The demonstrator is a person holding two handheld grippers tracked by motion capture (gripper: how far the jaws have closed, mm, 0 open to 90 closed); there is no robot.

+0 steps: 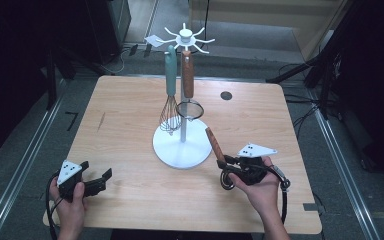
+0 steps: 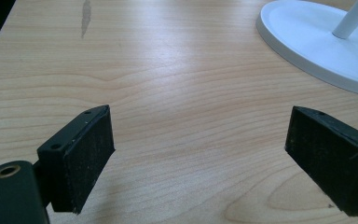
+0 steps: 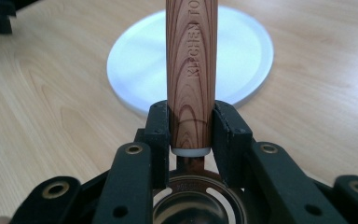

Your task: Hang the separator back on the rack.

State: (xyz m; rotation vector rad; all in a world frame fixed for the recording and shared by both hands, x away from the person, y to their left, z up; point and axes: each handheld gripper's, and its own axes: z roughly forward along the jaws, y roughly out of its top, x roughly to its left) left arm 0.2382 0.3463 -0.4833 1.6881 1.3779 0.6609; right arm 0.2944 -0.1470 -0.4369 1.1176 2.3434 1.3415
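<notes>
Right gripper (image 1: 228, 161) clenched on the lower end of a wood-grain utensil handle (image 3: 189, 70), both jaws pressing flat against its sides just above the white collar; lettering reading "KITCHEN TO…" runs up the handle. Below the jaws a round metal head with a slot shows, partly hidden, so the exact kind of utensil cannot be told. In the high view the handle (image 1: 214, 144) tilts up and away toward the white utensil stand (image 1: 182, 150), its free end close over the rim of the round base. Stand sits mid-table on the wooden table (image 1: 130, 200); from its hooked crown (image 1: 185, 36) hang a whisk with teal handle (image 1: 170, 95) and a small strainer with wooden handle (image 1: 188, 90), several hooks free. Left gripper (image 1: 97, 184) rests low near the table's near-left corner, jaws spread wide, nothing between them; the left gripper view shows bare wood between the pads and the base edge (image 2: 307, 51) well off. Judgement: likely step is hanging this utensil on a free hook. To do it well, lift clear of the base, bring the handle's top end upright, approach a hook on the near-right side away from the whisk and strainer, and let go only once weight hangs. Risk: knocking the hanging pieces or tipping the stand.
</notes>
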